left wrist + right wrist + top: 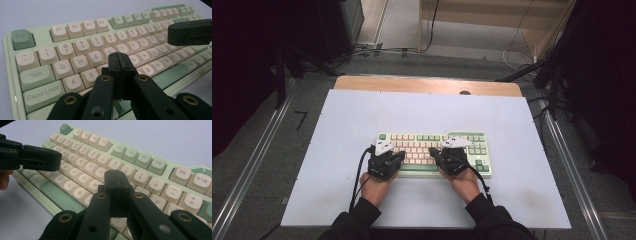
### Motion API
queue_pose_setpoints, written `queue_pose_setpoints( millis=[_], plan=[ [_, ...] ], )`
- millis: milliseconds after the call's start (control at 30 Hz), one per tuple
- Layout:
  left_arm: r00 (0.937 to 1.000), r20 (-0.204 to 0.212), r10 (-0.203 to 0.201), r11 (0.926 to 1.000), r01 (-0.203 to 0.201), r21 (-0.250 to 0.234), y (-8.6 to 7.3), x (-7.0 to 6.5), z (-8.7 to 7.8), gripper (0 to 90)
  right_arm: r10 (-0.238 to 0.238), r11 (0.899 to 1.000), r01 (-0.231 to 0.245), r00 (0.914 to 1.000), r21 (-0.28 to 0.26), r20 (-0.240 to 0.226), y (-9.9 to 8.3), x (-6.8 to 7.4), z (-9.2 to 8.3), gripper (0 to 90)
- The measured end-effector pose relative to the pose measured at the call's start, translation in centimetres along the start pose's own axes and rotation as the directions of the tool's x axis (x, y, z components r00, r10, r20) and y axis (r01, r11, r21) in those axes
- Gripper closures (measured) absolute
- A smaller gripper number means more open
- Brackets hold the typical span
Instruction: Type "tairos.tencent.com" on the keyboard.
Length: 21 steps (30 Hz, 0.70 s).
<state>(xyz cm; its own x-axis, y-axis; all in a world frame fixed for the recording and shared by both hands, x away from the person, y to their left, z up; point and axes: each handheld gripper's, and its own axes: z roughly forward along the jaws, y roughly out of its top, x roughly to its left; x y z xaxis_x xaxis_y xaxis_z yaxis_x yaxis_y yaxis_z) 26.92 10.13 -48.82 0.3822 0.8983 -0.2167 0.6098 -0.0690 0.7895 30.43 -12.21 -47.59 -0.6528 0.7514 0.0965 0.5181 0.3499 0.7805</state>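
Both claws, left claw (119, 58) and right claw (117, 176), were closed empty, poised over the mechanical keyboard (434, 152) near the tabletop's (337, 130) front edge; probably typing, next pressing one key squarely.

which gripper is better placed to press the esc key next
Left, probably. The left gripper is shut and sits over the keyboard's left half, the side with the Esc key. The right gripper, also shut, is over the middle-right keys.
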Motion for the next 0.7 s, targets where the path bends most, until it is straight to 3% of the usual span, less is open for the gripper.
queue_pose_setpoints(
  millis=[700],
  plan=[
    [0.9997,0.015,0.020,0.9996,-0.021,0.018,-0.28,-0.50,0.34,90.0,-0.001,1.000,0.001,1.0000,0.001,-0.001,0.00,0.02,0.02,87.6]
  ],
)
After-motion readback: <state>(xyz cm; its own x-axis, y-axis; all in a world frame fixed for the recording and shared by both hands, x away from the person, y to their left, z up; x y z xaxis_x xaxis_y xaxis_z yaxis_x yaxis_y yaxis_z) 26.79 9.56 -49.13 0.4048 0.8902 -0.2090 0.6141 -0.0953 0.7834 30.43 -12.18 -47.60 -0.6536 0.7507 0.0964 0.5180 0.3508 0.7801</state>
